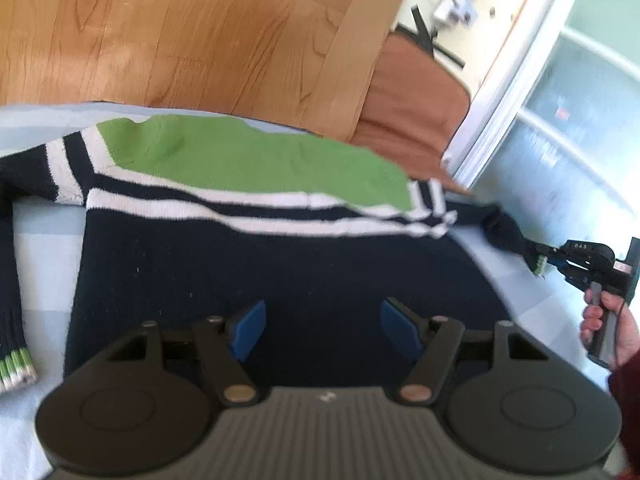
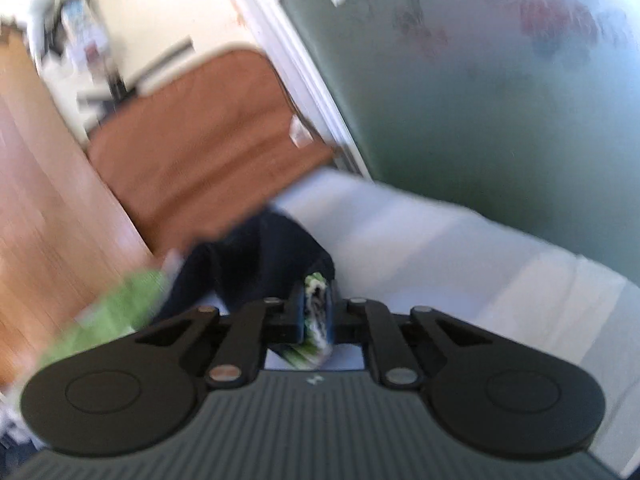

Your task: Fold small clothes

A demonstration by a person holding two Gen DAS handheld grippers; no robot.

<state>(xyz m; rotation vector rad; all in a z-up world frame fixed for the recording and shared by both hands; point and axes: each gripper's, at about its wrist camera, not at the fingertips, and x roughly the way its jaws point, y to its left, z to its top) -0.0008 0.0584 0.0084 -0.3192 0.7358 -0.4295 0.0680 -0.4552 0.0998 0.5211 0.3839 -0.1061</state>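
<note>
A small knit sweater, navy with white stripes and a green top panel, lies flat on a pale blue sheet. My left gripper hovers open over the navy body, nothing between its blue pads. One sleeve hangs down at the left, ending in a green-and-white cuff. The other sleeve stretches to the right, where my right gripper is shut on its cuff. In the right wrist view the striped cuff sits pinched in my right gripper, and the navy sleeve runs away from it.
Beyond the sheet lie a wooden floor, a brown cushion and a white-framed frosted glass door. A hand in a dark red sleeve holds the right gripper. The right wrist view is motion-blurred.
</note>
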